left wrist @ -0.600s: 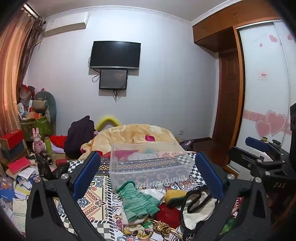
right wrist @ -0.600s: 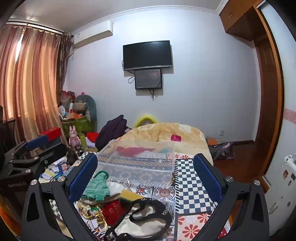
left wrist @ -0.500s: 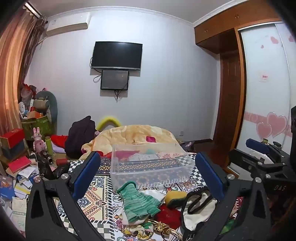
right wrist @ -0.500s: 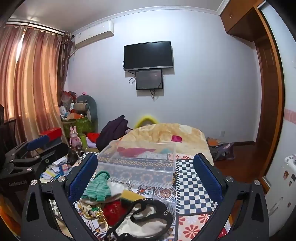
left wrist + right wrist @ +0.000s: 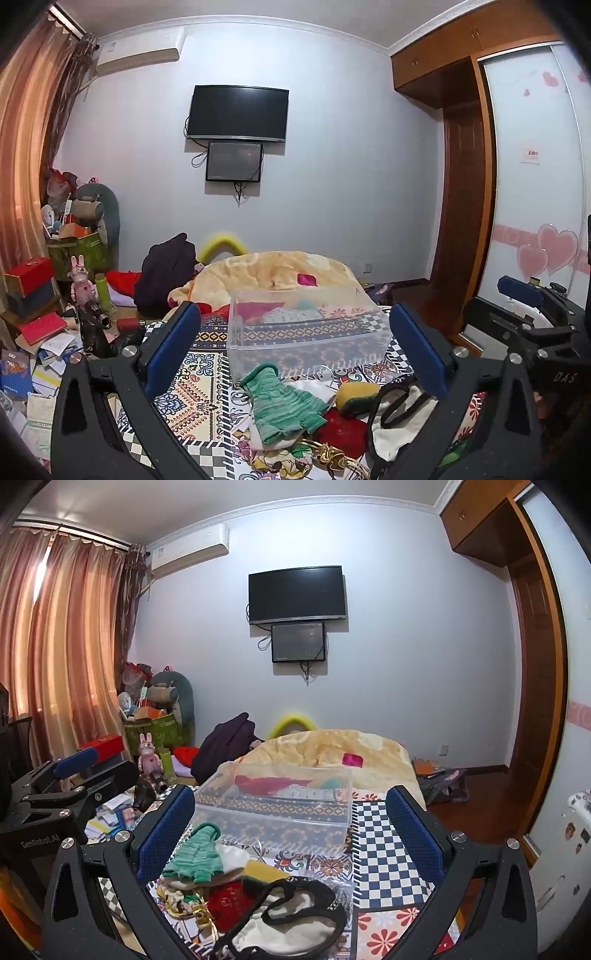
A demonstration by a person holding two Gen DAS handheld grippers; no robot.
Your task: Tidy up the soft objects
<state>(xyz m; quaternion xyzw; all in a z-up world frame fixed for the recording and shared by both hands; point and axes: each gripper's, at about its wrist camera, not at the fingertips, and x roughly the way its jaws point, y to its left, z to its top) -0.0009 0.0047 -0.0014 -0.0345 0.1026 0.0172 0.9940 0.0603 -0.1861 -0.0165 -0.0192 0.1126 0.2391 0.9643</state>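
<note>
Jaws on both my left gripper (image 5: 295, 350) and right gripper (image 5: 291, 827) gape wide, holding nothing; green glove (image 5: 284, 402) lies below, near clear bin (image 5: 306, 332).

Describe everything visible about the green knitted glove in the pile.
The green glove looks knitted, striped in lighter and darker green, with a ribbed cuff toward the clear plastic bin and short fingers toward the cameras. It lies flat and limp atop the pile, on white fabric, beside a red cloth. Neither claw touches it.
</note>
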